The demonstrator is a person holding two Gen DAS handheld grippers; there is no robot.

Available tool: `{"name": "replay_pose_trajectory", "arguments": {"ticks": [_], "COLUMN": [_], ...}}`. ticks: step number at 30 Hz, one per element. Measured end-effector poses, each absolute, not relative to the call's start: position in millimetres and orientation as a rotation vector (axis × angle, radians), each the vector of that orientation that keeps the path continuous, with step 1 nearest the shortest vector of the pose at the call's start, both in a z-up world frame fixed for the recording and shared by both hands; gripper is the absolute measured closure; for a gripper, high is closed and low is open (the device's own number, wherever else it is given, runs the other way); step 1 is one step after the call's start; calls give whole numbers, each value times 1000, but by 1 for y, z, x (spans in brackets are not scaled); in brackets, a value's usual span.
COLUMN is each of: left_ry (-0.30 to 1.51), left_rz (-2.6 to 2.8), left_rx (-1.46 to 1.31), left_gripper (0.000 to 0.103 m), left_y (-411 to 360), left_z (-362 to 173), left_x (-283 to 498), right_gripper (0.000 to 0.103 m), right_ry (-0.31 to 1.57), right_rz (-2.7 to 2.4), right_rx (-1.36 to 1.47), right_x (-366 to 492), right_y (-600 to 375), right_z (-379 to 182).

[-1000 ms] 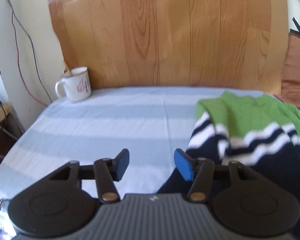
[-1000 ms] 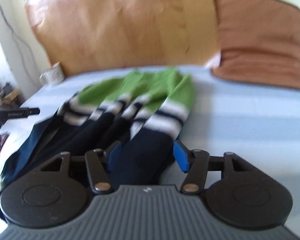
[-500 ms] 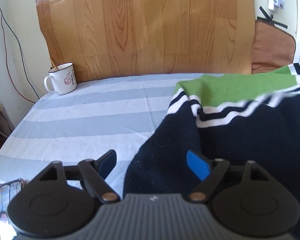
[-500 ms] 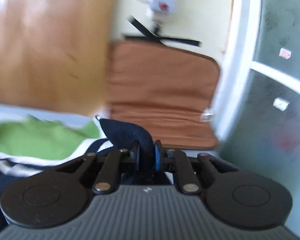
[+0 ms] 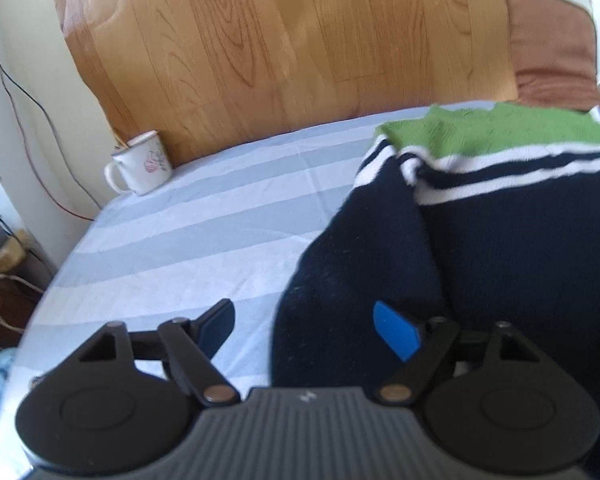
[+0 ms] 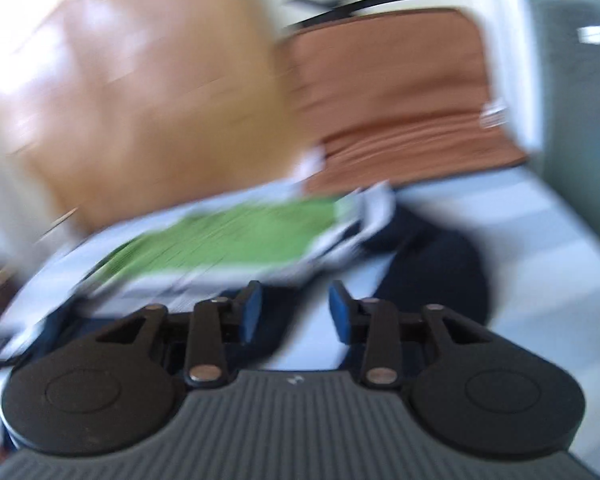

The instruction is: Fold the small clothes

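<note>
The sweater (image 5: 500, 232) lies spread on the striped bed sheet (image 5: 188, 232). The left gripper (image 5: 304, 326) holds its fingers wide apart over the dark hem. The right gripper (image 6: 294, 308) has just been opening, its fingers apart and empty.

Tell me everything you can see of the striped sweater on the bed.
The sweater is a knit, navy below, with white and navy stripes under a green top band. It lies rumpled on the blue-and-white striped sheet, one navy sleeve lying out toward the near edge. The left hand-held gripper stands open over that sleeve's edge without pinching it. The right hand-held gripper has just been opening, with nothing pressed between its pads; that view is blurred.
</note>
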State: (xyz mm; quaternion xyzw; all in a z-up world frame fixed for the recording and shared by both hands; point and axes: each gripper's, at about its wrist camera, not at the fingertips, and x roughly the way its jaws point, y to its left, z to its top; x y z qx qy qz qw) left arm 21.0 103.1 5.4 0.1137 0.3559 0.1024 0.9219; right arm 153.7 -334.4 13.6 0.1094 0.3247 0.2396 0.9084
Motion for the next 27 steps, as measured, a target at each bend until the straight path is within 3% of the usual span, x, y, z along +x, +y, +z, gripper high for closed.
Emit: {"name": "replay_pose_trajectory", "arguments": {"ticks": [3, 7, 8, 9, 11, 17, 22, 23, 27], "left_ry": [736, 682, 671, 666, 664, 703, 775, 788, 752], "left_rz": [265, 138, 87, 33, -64, -260, -328, -321, -278], "left_rx": [155, 8, -13, -32, -61, -133, -204, -206, -207], "left_gripper": [32, 27, 22, 20, 19, 15, 13, 13, 14], "left_y": [118, 126, 124, 121, 113, 83, 67, 66, 80], "left_z": [12, 38, 43, 47, 51, 39, 17, 14, 18], "left_x": [20, -12, -22, -32, -49, -75, -77, -77, -90], "right_gripper": [55, 56, 68, 88, 94, 94, 92, 87, 85], "right_ry": [741, 809, 823, 830, 780, 566, 698, 707, 624], "right_rz": [606, 617, 611, 596, 559, 405, 292, 214, 210], "right_rx": [169, 143, 140, 134, 134, 168, 145, 78, 51], "right_x": [109, 77, 73, 68, 59, 7, 13, 18, 40], "right_y": [-310, -282, -273, -268, -266, -316, -328, -324, -314], "right_z": [-2, -30, -35, -39, -29, 24, -11, -16, 4]}}
